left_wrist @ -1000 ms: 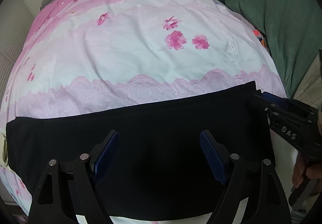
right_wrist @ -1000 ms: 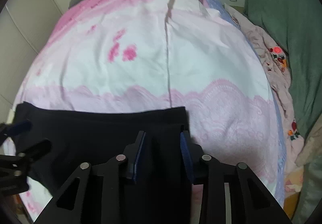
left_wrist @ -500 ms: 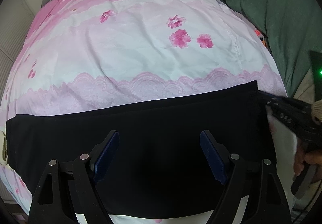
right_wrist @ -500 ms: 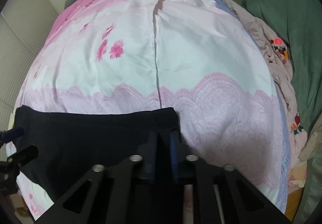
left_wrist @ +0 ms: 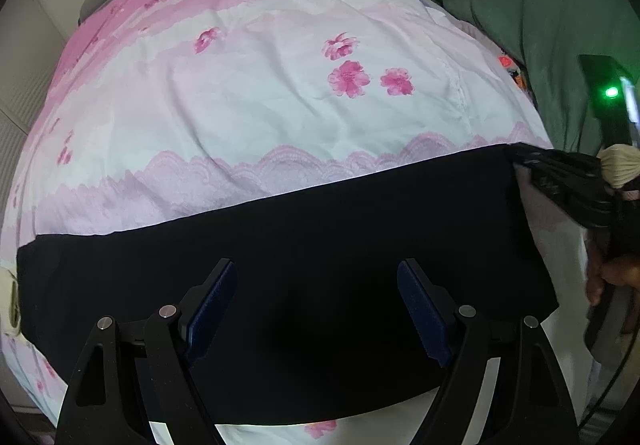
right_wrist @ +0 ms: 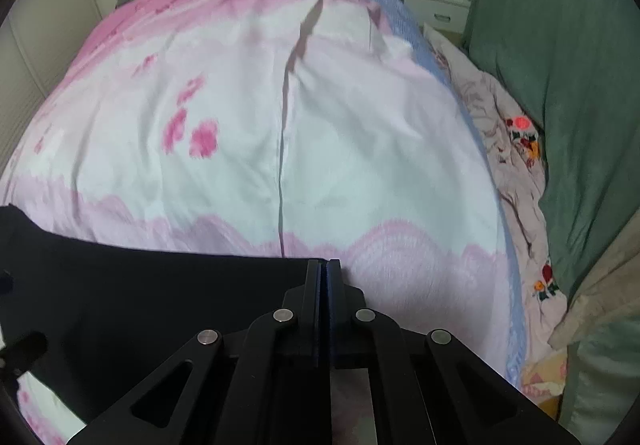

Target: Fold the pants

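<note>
Bedspread point(left_wrist: 280, 117) bears black pants point(left_wrist: 320, 265)

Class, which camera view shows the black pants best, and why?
The left wrist view: the pants stretch almost end to end across the bedspread. The right wrist view shows only one end, partly hidden behind the tongs.

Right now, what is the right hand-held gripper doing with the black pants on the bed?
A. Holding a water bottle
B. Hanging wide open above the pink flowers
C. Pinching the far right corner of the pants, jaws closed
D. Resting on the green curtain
C: the right hand-held gripper has its jaws pressed together at the far right corner of the black pants, which lie flat on the bedspread.
</note>
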The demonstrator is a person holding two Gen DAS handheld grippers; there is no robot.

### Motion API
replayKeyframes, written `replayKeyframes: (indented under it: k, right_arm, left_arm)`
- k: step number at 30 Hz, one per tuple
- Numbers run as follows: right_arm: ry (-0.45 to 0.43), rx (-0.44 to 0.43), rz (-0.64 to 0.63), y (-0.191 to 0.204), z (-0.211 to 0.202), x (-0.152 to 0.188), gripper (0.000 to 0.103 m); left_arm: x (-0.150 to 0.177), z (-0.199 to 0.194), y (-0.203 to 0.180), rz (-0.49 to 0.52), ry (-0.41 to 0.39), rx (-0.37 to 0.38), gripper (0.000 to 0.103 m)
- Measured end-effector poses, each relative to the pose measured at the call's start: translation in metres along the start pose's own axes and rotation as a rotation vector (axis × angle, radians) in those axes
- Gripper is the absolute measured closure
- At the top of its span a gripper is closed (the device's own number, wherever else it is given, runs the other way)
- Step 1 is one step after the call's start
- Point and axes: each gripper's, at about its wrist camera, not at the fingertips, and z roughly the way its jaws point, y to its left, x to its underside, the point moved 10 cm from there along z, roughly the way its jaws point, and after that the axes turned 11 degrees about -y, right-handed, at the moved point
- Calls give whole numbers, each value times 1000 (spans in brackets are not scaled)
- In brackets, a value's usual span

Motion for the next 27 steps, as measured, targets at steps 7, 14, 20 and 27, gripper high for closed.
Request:
replayKeyframes:
  k: [7,14,20,27]
  right_arm:
    - [-55,22,74,-16,-62,6,51]
    - [-8,26,233,-33,-112,62,45]
    - [44,-24,383,-21,-118,121,45]
    - [56,-89,605,-2,-110,160,44]
  left_arm:
    - [6,-7,4,-1,4,0,21]
    - [28,-18,-8,43,26,14,21]
    - [45,-29,-21,99,22,19,21]
    - [54,-44,-25,130,4,8,21]
